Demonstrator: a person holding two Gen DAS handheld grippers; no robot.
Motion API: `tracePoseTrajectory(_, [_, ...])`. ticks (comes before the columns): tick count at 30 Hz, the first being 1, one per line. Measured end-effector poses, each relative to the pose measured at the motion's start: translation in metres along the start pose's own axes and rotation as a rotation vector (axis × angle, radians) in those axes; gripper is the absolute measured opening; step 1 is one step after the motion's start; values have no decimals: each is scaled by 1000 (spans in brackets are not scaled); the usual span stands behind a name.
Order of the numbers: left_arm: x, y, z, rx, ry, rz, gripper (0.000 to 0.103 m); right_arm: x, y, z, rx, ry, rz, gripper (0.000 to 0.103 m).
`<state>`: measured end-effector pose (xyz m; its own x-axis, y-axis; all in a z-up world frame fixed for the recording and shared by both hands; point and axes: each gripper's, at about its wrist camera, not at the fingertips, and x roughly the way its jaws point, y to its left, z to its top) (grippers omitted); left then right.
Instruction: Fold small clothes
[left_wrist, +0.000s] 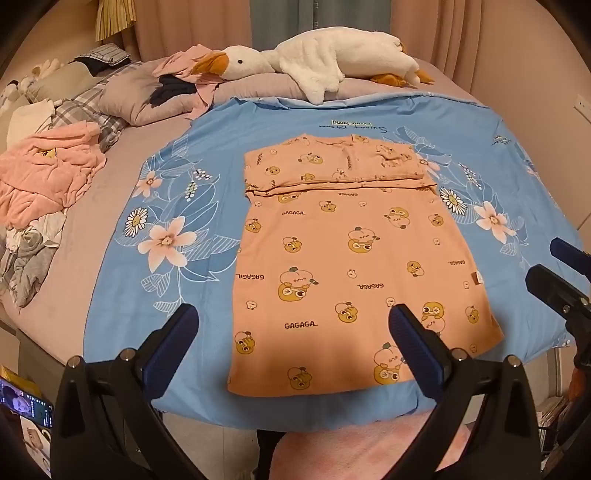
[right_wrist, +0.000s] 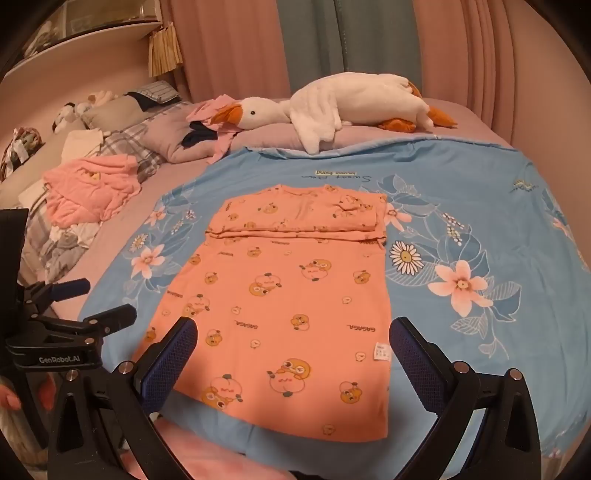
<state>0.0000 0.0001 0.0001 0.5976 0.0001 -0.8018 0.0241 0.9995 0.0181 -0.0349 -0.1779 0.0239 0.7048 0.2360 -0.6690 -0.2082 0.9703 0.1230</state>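
1. Item: peach printed garment (left_wrist: 332, 258), a small top with duck and "GAGAGA" motifs. You have it lying flat on the blue floral sheet (left_wrist: 177, 177) spread over the bed (left_wrist: 110, 155), roughly centred in front of you.
2. Fold state: the far end is turned back on itself, forming a doubled band (left_wrist: 332, 162) across the width, with what looks like the sleeves tucked inside it. The long near panel is a single flat layer, its hem (left_wrist: 314, 387) closest to you.
3. Left gripper (left_wrist: 291, 339): your fingers are spread wide, holding nothing, hovering above the near hem, one finger over the sheet, the other over the cloth.
4. Right gripper (right_wrist: 291, 350): likewise spread wide and empty, poised above the near part of the garment (right_wrist: 288, 306); a white label (right_wrist: 382, 350) shows near its right edge.
5. Progress, judged: the first fold appears done; you likely have at least one more fold left, bringing the near hem up toward the band, then setting the piece aside.
6. Remaining stock: a loose heap of pink and grey clothes (left_wrist: 40, 184) lies on the left of the bed, apparently unfolded.
7. Bystander: a plush goose (left_wrist: 325, 62) at the far edge, well apart from the work.
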Motion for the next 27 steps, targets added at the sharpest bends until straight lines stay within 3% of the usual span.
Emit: tracePoseTrajectory(27, [3,6,-1,-28,18,-12,102,3,5,-4,-11,1,5,103])
